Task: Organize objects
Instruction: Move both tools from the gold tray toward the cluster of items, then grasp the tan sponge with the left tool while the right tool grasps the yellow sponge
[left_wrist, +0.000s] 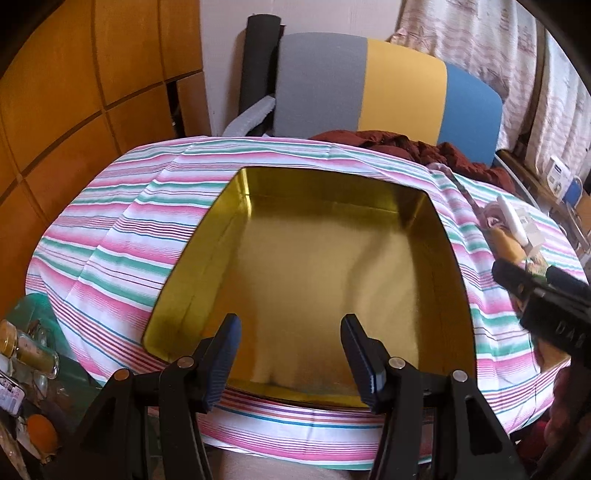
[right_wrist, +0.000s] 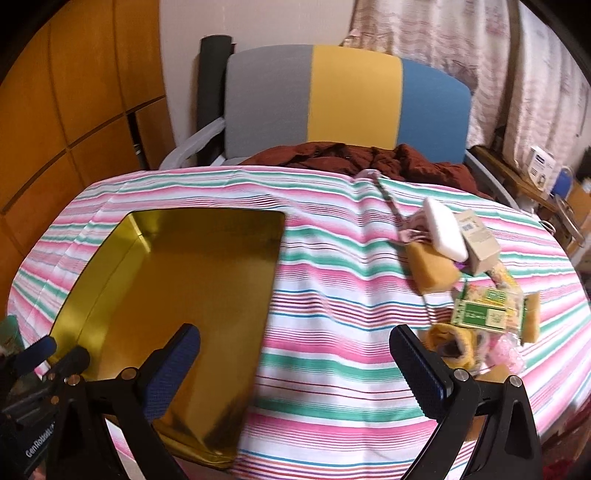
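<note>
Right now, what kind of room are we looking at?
Probably a lived-in room at home: a striped cloth covers the table, a tricolour chair holds a crumpled red garment, and wooden cabinets line the wall.

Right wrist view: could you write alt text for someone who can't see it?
An open right tool hovers over a striped tablecloth, between an empty gold tin and a pile of small items.
</note>
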